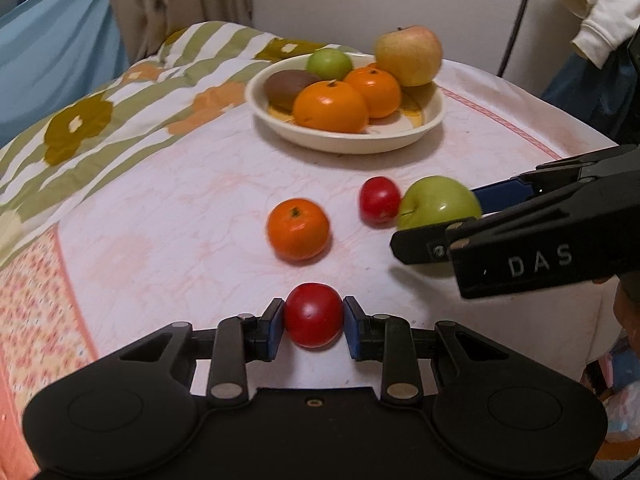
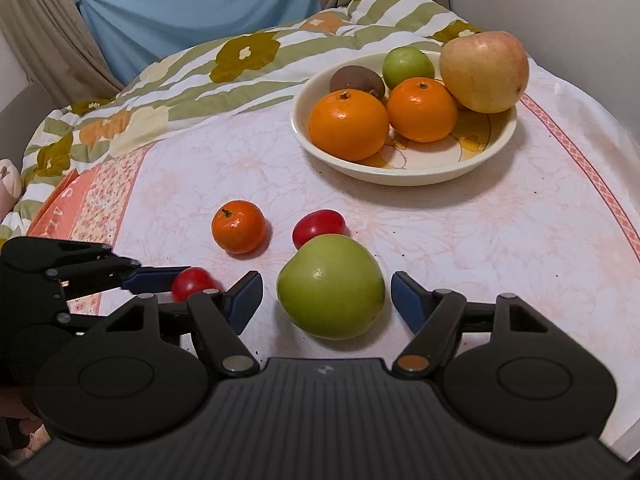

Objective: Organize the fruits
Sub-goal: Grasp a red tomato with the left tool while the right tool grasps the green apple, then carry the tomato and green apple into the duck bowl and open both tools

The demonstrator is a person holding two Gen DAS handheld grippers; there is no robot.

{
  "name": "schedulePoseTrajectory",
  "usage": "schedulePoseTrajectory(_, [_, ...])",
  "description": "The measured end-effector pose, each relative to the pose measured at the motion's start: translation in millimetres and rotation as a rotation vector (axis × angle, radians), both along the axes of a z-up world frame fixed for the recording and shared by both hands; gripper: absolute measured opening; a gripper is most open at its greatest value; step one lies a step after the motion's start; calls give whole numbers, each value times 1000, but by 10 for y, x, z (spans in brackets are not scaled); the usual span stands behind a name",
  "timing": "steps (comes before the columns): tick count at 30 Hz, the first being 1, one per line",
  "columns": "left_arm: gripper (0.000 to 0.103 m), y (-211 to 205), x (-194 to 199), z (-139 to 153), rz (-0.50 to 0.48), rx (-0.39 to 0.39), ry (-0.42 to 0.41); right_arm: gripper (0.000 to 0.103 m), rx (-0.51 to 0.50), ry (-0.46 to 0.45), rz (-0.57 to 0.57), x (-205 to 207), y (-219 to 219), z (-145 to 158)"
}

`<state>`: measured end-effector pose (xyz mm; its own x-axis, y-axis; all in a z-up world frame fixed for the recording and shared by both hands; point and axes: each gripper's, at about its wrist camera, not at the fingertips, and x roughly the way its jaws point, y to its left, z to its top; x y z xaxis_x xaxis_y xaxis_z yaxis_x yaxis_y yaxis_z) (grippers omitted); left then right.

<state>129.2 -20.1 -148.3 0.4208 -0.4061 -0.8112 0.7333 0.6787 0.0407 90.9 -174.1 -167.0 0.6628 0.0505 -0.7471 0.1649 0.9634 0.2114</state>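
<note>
My left gripper [image 1: 313,322] is shut on a small red fruit [image 1: 313,315], low over the cloth; it also shows in the right wrist view [image 2: 192,282]. My right gripper [image 2: 327,298] is open around a green apple [image 2: 331,286] that rests on the cloth, pads apart from it on both sides. A small orange [image 1: 298,229] and a second red fruit [image 1: 379,201] lie loose between the grippers and the cream bowl [image 1: 434,118]. The bowl holds two oranges [image 1: 331,106], a kiwi [image 1: 289,86], a small green fruit [image 1: 329,63] and a large yellow-red apple [image 1: 408,55].
The fruits lie on a pink-white cloth [image 1: 180,216] over a table. A green-striped flowered quilt [image 1: 96,100] is bunched along the left and back. The table edge falls away at the right [image 1: 600,320]. A curtain and a wall stand behind.
</note>
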Motion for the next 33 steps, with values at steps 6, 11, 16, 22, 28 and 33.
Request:
schedulePoseTrajectory(6, [34,154,0,22,85,-13,19,76,-38,28,18,62,43,-40])
schedulePoseTrajectory(11, [34,236,-30,53,133,-23,23,73,-52,34,41,62,39,-37])
schedulePoseTrajectory(16, [34,272,-77,153,174,-35,12,73,-57,29,64,33,16,16])
schedulePoseTrajectory(22, [34,281,-149,363,238,-76,0,73,-65,6,96,-30,-31,184])
schedulePoseTrajectory(28, [34,226,-267,638,295,-107,-35,73,-72,-26,133,-143,-133,412])
schedulePoseTrajectory(33, [34,113,-348,850,342,-135,-56,73,-79,-51,153,-229,-296,615])
